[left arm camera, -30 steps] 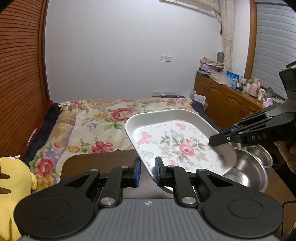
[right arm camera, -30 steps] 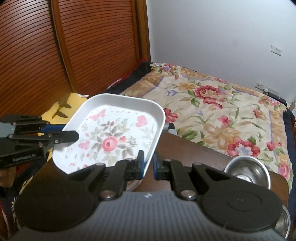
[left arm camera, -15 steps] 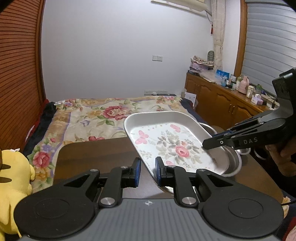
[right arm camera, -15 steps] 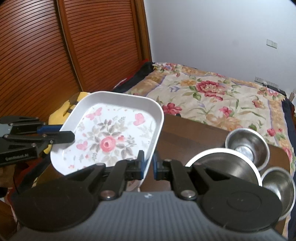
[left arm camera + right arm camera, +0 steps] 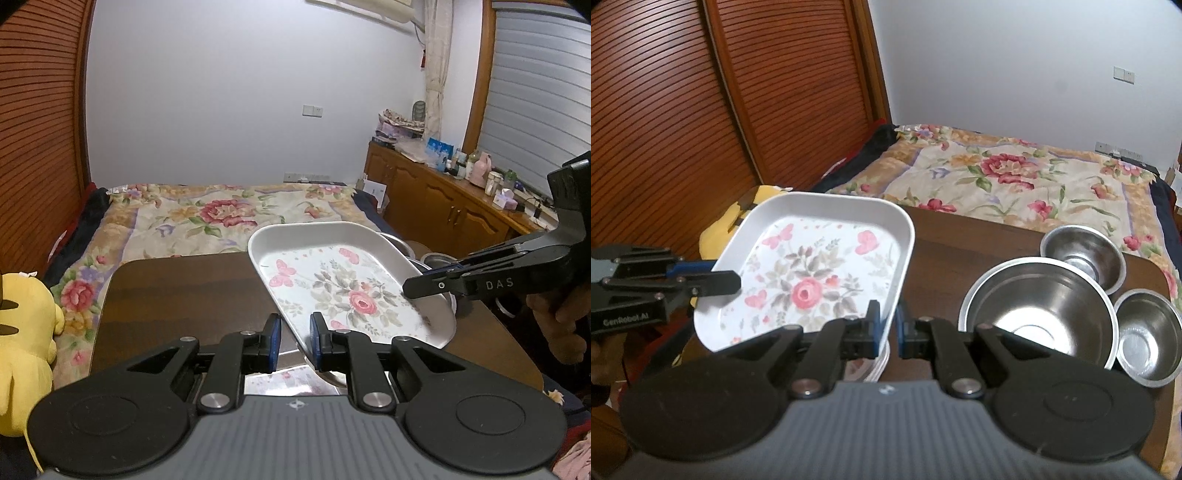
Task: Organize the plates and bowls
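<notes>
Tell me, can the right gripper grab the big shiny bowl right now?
Probably not yet. The right gripper is pinching the rim of the flowered tray together with the left gripper. The big steel bowl sits close beside it with nothing covering it, so it could once the tray is let go.

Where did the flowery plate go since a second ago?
The flowery plate came lower over the table, beside the big steel bowl. The left hand-held gripper and right hand-held gripper still hold its opposite edges. The bowls stayed put.
</notes>
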### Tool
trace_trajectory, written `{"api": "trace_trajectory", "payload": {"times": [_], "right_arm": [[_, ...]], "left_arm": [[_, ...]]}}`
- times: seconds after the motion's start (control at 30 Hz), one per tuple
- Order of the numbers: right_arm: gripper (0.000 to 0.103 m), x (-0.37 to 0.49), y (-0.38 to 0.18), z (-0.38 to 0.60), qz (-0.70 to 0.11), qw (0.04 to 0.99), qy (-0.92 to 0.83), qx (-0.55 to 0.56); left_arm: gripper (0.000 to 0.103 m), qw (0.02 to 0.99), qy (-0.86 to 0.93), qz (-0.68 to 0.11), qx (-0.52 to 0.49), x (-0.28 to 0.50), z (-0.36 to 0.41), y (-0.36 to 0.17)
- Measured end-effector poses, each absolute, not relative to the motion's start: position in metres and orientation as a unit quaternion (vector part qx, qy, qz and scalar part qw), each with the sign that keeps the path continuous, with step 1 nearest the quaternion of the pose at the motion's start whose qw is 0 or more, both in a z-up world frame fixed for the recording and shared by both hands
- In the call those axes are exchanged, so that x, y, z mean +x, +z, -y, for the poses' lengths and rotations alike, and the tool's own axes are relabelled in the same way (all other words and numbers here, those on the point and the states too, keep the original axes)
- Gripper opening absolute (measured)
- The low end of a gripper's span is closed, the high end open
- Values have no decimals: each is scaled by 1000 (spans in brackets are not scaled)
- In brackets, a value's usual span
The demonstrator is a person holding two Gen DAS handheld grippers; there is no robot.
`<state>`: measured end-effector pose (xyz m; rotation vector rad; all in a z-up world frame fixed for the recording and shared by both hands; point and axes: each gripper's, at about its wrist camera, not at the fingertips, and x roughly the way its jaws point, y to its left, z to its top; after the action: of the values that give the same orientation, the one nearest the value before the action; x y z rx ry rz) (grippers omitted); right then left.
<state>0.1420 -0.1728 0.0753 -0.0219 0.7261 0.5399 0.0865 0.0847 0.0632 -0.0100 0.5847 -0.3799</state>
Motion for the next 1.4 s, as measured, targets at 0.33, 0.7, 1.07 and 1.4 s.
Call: {"api": "trace_trajectory", "payload": {"times": [0.33,0.7,1.07,1.4], "right_arm": [[10,129,49,172,-368,888,274,4],[10,119,15,162,-392,877,278,26],[10,116,-2,151,-393,879,270,21],[10,114,-10,144,-381,887,261,13]], "left_arm": [[19,932,-179,-313,-9,74,-90,36],[19,928,-167,-331,-27,75,-101,9],[18,924,-154,-348,-30,82,-109,-16],[18,923,-140,-357,-18,87,-109,-28]]}}
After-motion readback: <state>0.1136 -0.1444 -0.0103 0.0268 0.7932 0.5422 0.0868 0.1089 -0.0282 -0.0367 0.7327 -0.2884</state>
